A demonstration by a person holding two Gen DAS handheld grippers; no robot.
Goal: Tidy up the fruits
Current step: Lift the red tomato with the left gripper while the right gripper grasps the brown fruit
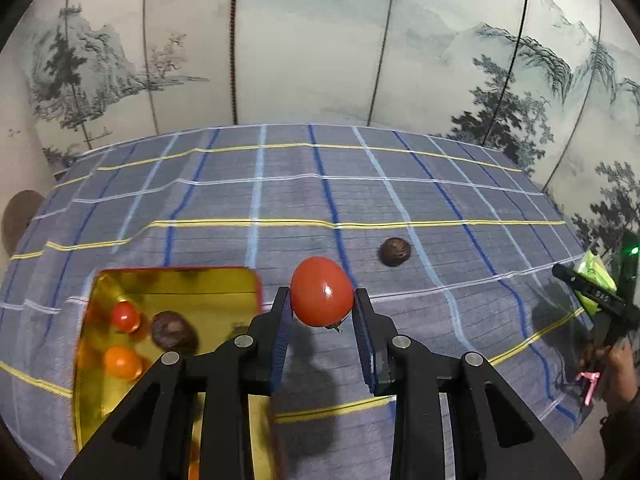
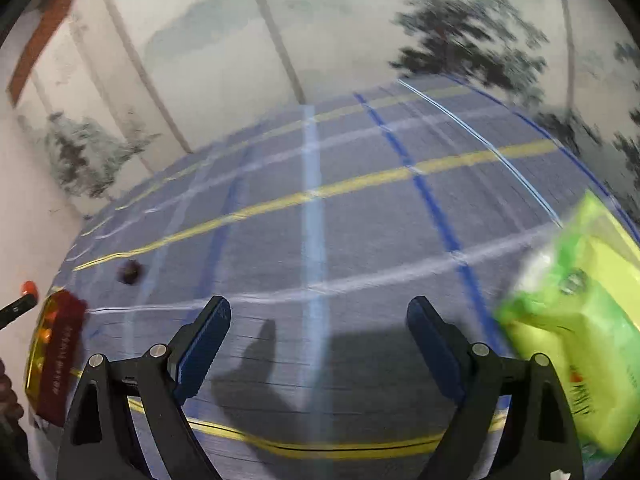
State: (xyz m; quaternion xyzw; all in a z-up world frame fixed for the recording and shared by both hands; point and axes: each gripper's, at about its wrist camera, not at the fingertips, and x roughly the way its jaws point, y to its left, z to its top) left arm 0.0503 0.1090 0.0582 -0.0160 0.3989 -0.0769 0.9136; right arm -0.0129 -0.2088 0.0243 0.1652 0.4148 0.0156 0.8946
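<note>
your left gripper — clamped on a tomato, beside the tray; your right gripper — wide, holding nothing.

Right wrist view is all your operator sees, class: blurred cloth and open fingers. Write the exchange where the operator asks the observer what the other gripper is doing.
Operator: Does the left gripper hold anything?
Observer: Yes, its fingers clamp a red tomato above the cloth.
Operator: What is in the tray?
Observer: The gold tray holds a small red fruit, an orange fruit and a dark brown fruit.
Operator: Is any fruit left on the cloth?
Observer: One dark brown fruit lies apart on the checked cloth, beyond the tomato and to its right.
</note>
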